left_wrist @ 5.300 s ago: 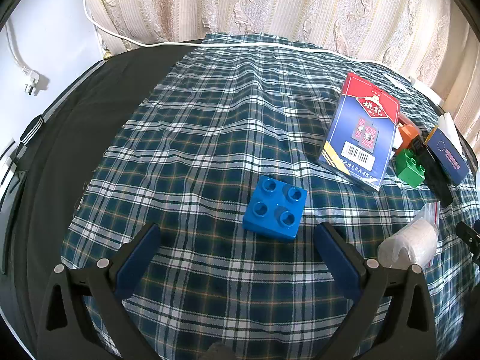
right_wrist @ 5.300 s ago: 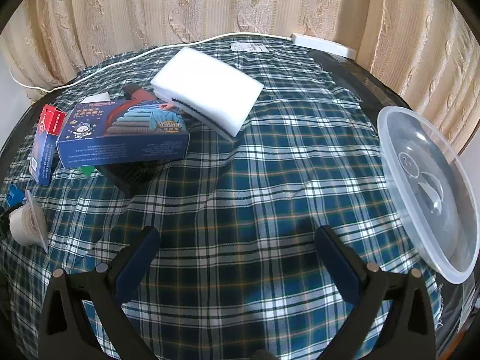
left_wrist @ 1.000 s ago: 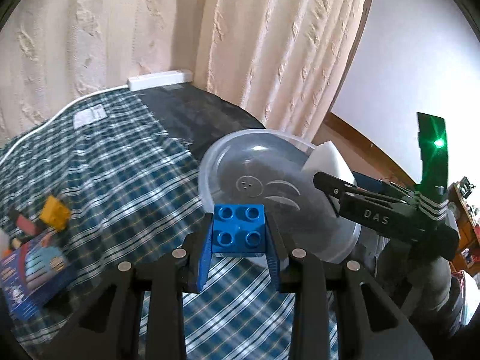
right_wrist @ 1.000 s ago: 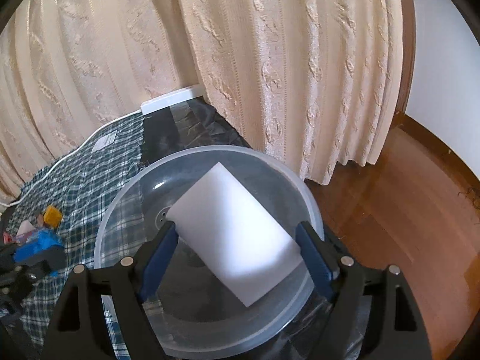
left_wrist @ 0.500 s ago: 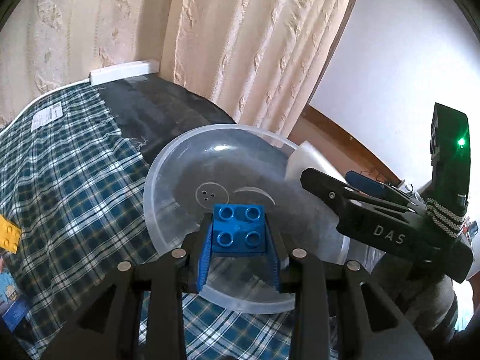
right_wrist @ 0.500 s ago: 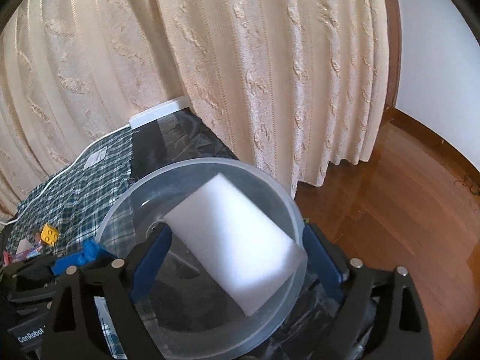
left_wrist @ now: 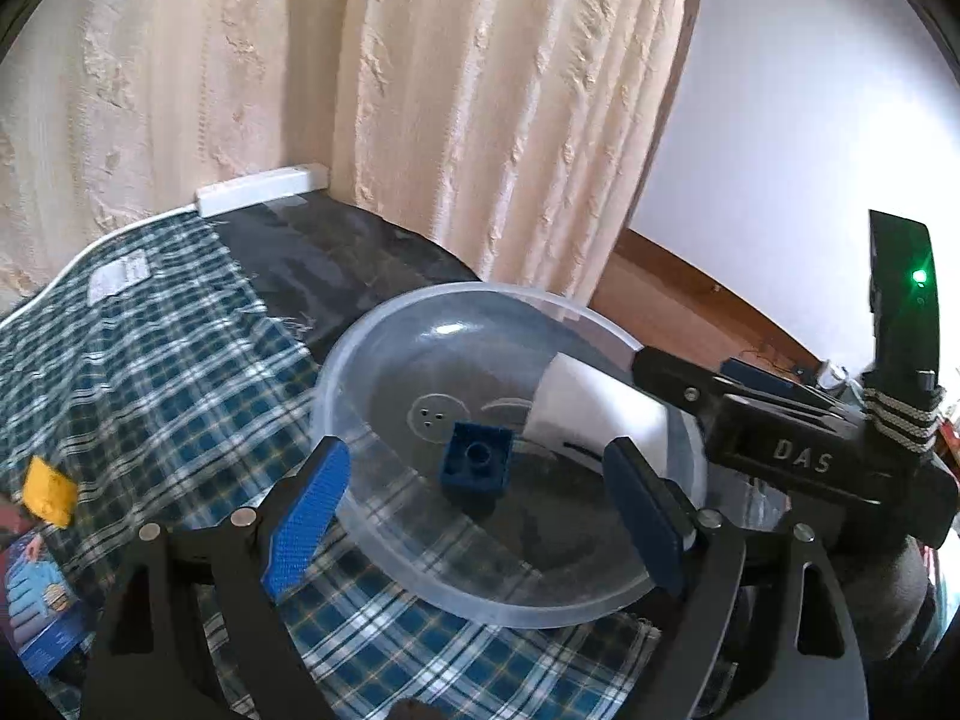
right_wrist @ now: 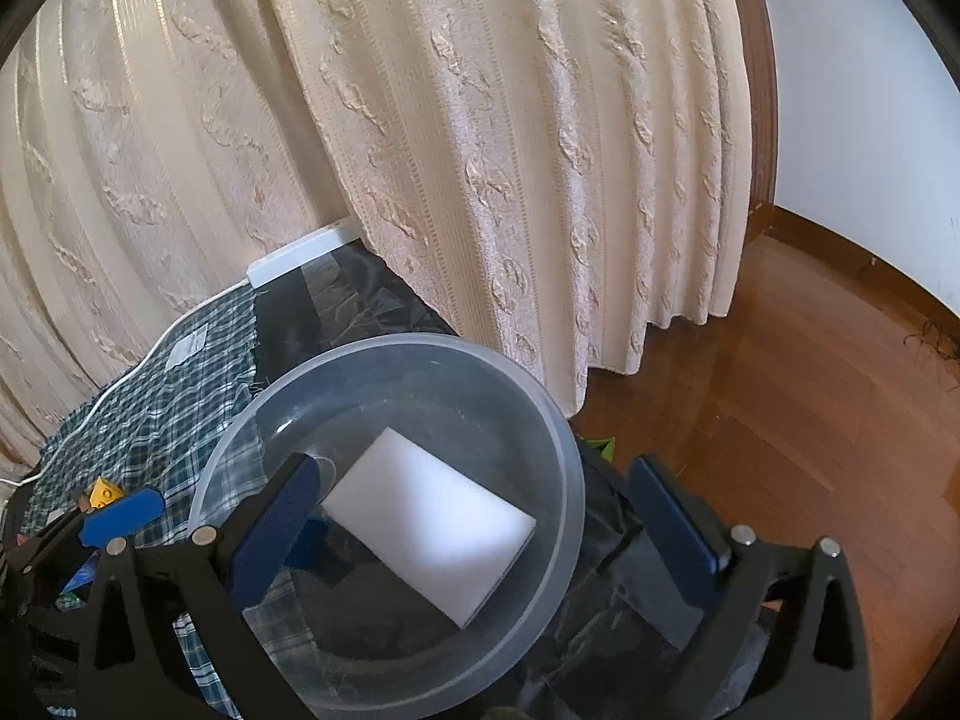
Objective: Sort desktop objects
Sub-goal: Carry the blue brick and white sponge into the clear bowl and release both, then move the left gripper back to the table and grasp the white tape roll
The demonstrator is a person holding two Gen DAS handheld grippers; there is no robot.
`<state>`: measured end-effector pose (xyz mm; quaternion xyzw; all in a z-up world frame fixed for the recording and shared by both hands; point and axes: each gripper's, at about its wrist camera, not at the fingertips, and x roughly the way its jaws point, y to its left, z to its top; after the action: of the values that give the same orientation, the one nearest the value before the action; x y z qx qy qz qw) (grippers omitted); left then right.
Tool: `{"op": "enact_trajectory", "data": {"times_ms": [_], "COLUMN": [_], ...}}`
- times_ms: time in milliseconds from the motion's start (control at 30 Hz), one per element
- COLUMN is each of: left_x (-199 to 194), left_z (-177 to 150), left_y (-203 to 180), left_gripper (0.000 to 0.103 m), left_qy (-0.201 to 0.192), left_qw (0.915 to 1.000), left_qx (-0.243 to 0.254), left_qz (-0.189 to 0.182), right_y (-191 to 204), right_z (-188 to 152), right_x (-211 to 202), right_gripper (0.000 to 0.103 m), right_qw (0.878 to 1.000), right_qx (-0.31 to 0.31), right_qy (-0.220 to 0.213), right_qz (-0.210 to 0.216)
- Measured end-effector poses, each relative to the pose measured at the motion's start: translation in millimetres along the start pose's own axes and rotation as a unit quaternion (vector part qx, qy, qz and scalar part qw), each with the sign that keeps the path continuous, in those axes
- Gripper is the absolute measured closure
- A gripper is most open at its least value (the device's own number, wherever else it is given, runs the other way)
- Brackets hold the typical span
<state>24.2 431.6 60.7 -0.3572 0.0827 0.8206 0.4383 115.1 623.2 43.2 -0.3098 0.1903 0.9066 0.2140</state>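
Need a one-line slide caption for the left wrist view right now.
Left gripper opening above the clear bowl, blue brick lying released inside beside the white sponge.

place: home, living room or bedroom | evidence: cream embossed curtains (right_wrist: 480, 150) to the floor; wooden floor (right_wrist: 810, 408); plaid cloth (left_wrist: 150, 360) over table; white wall (left_wrist: 810, 120)
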Motion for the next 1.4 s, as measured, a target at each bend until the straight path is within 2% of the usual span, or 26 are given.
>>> {"op": "enact_trajectory", "data": {"times_ms": [367,767,933,1133,1400], "left_x": [-24.5,-57.4,-74.2,-104.2,-154.8], "left_z": [-3.8,-26.7,-47.4,-75.4,-116.8], "left_y": [8.6,32.4,52.4,88.6,139.7], "left_gripper": [0.014,0.014,0.014,0.014,0.014], "left_qy": [-0.017,-0.012,-0.002,-0.001,0.003], "left_qw": [0.9968,0.9919,0.9890,0.9829,0.9657], "left_qx": [0.012,-0.007,-0.029,-0.081,-0.152], "left_qz": [0.078,0.126,0.145,0.165,0.211], "right_y": [8.4,47.7,73.1,108.4,150.9], "right_z": [-4.8,-20.1,-31.8,-51.4,-70.8], "right_x": [-12.9,-25.7,-22.1,-16.3,-15.0], "right_gripper": [0.000,0.000,0.000,0.000,0.000], "right_qw": [1.000,0.998,0.996,0.991,0.982], "right_qx": [-0.002,-0.031,-0.052,-0.076,-0.111], "right_qy": [-0.010,-0.009,0.004,0.025,0.048], "right_qz": [0.014,0.060,0.078,0.105,0.144]}}
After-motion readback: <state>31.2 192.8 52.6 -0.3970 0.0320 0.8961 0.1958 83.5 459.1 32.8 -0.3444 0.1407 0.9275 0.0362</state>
